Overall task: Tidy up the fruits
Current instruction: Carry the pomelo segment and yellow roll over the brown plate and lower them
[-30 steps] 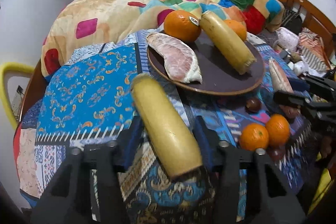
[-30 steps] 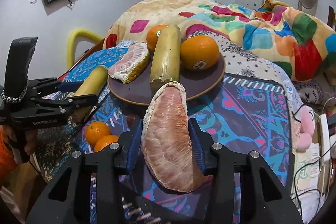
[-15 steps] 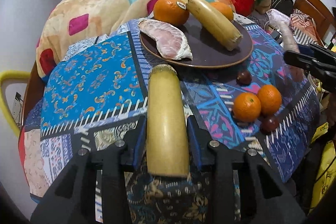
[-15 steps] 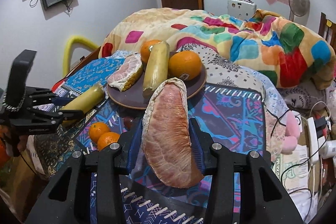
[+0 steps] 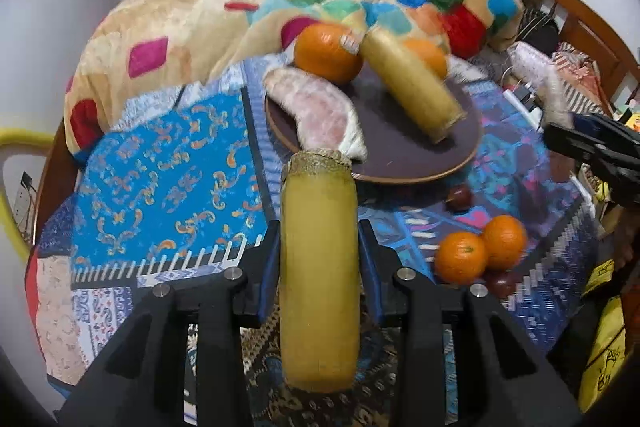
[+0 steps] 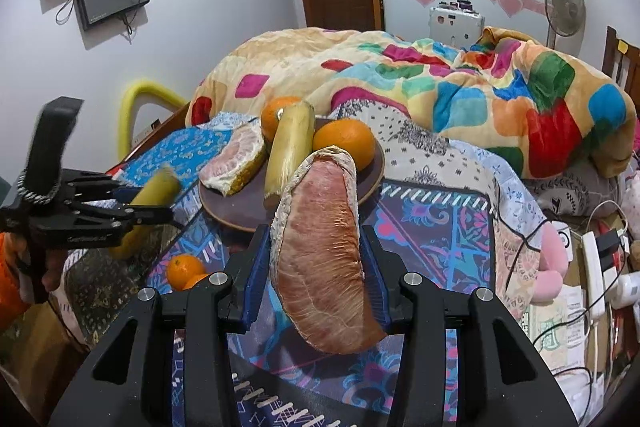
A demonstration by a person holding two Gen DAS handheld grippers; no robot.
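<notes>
Patterned bedspread [image 5: 160, 163] below; my left gripper [image 5: 318, 259] is clamped on yellow stalk [image 5: 318, 267], right gripper [image 6: 316, 267] on pomelo wedge [image 6: 320, 259]. Mid-carry; next, prob set both on plate [image 5: 400, 163].

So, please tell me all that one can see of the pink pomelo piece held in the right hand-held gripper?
The pomelo piece is a large peeled wedge with pink-red, fibrous flesh and a whitish pith along its left edge and top. It stands almost upright, its tip leaning slightly right, clamped between the blue pads of the right hand-held gripper. It hangs above the patterned cloth, in front of the brown plate, touching nothing else.
</notes>
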